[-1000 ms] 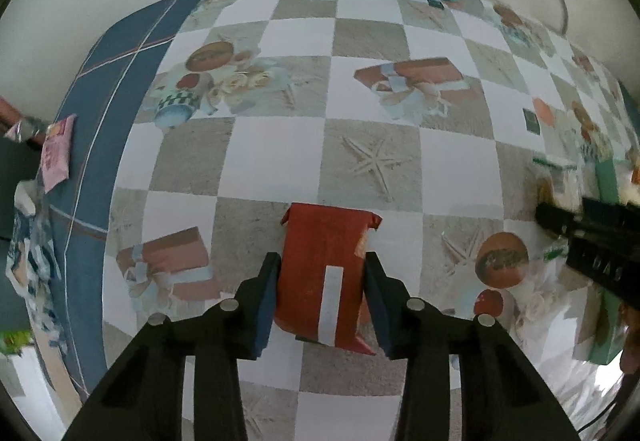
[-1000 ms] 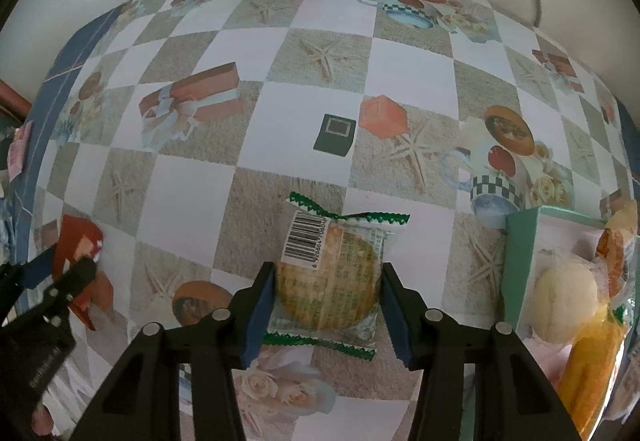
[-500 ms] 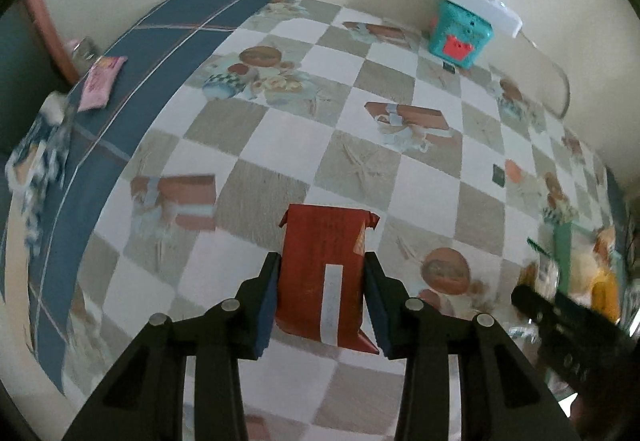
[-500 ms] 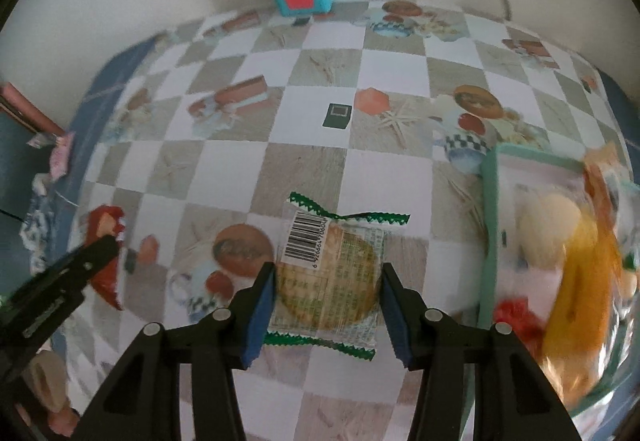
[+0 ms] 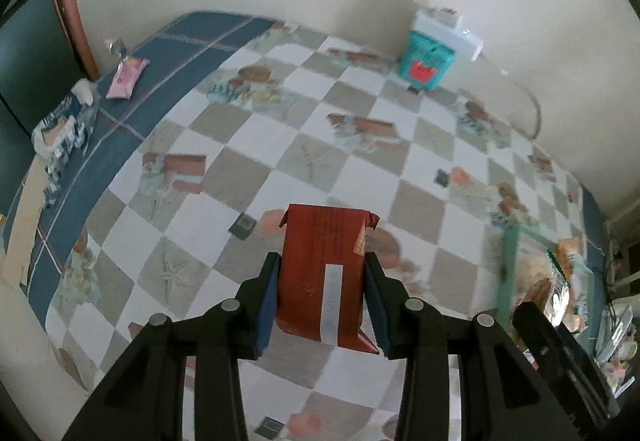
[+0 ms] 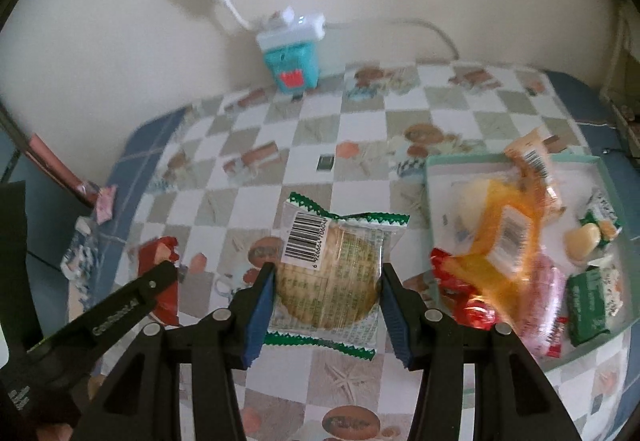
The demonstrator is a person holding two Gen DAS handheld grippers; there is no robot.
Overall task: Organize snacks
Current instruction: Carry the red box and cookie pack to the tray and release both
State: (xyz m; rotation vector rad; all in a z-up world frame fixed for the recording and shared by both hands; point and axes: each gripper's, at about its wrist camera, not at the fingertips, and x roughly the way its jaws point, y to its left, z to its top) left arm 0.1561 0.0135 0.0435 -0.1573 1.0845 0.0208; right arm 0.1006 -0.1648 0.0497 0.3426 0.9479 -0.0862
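1. My left jaws [image 5: 322,305] are clamped on a red packet [image 5: 322,273], held above the checkered bench [image 5: 280,177].
2. My right jaws [image 6: 326,305] pinch a clear biscuit pack [image 6: 332,273] with green edges, also lifted off the bench.
3. To the right of my right jaws sits a pale green tray [image 6: 460,161] holding an orange bag [image 6: 504,237], pink, red and green packets and round pale sweets.
4. Farther left, a pink sachet [image 5: 127,78] lies on the blue border.
5. A teal box [image 6: 291,67] stands at the wall, a white power strip [image 6: 294,26] on top.
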